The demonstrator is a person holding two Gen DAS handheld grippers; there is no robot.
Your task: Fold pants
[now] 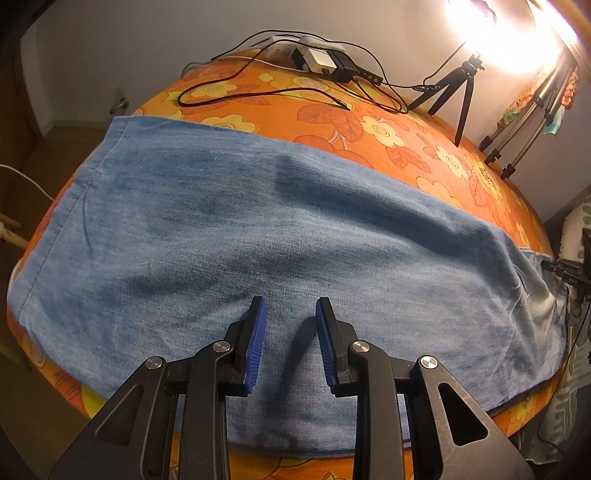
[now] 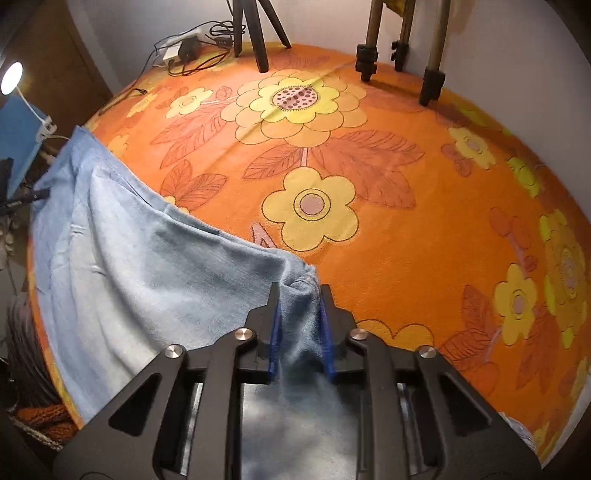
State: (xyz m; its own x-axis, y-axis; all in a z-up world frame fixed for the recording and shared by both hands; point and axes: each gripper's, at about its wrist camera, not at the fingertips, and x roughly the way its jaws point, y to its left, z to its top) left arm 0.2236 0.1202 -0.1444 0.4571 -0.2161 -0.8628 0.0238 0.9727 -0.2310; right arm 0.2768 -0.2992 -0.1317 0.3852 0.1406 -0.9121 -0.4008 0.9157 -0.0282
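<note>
Light blue denim pants (image 1: 258, 221) lie spread flat across a table covered with an orange flowered cloth (image 1: 388, 125). My left gripper (image 1: 290, 301) hovers over the near middle of the pants, its blue pads apart with nothing between them. In the right wrist view the pants (image 2: 147, 266) stretch away to the left, and their paler inner side shows. My right gripper (image 2: 300, 288) is shut on a bunched corner of the fabric, lifted slightly off the orange cloth (image 2: 406, 240).
A power strip with chargers and black cables (image 1: 317, 59) lies at the table's far edge. A small black tripod (image 1: 458, 92) and metal tripod legs (image 2: 432, 85) stand at the back. A bright lamp (image 1: 498, 33) glares at the top right.
</note>
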